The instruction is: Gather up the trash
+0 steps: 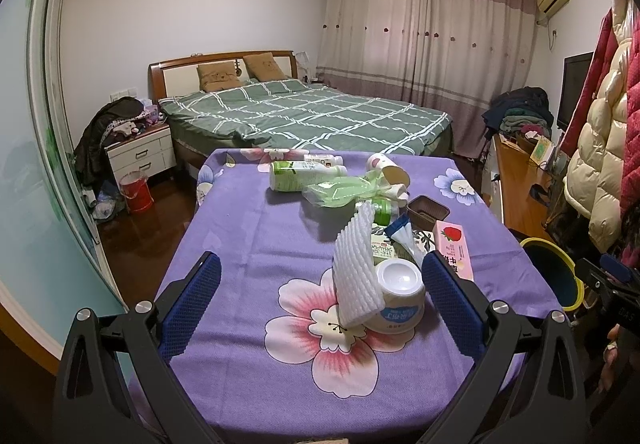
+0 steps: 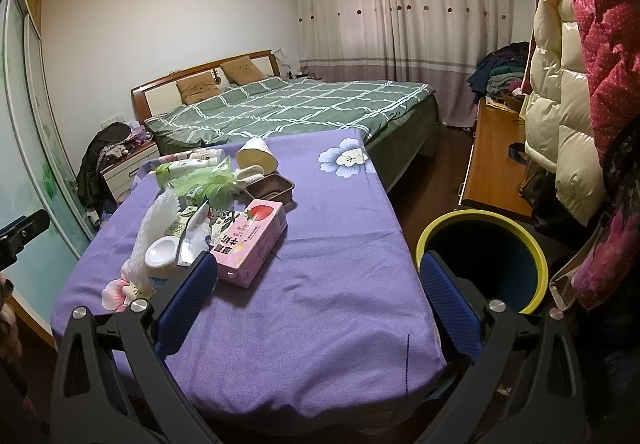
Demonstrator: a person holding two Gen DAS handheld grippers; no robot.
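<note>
Starting the pickup looks like the step in hand: both tools hover over the purple flowered cloth of the counter (image 1: 248, 244) with nothing in them. Left hand-held gripper (image 1: 320, 308) is spread wide, its blue pads flanking the upturned white plastic tub with a blue label (image 1: 398, 298); a white foam fruit net (image 1: 356, 268) leans against that tub. Best approach, I judge: close on the tub's low wall, since the net is soft and may slip or drag along. Right hand-held gripper (image 2: 316, 304) is likewise released, nearest the pink strawberry milk carton (image 2: 252, 242). Yellow-rimmed dark bin (image 2: 482, 256) stands off the counter's right edge, near enough for a short carry. Farther litter: green-and-white bottle (image 1: 304, 173), crumpled pale green plastic bag (image 1: 344, 191), brown plastic tray (image 1: 428, 209). Items under the net and bag overlap; count uncertain. Bin's floor is too dark to read.
</note>
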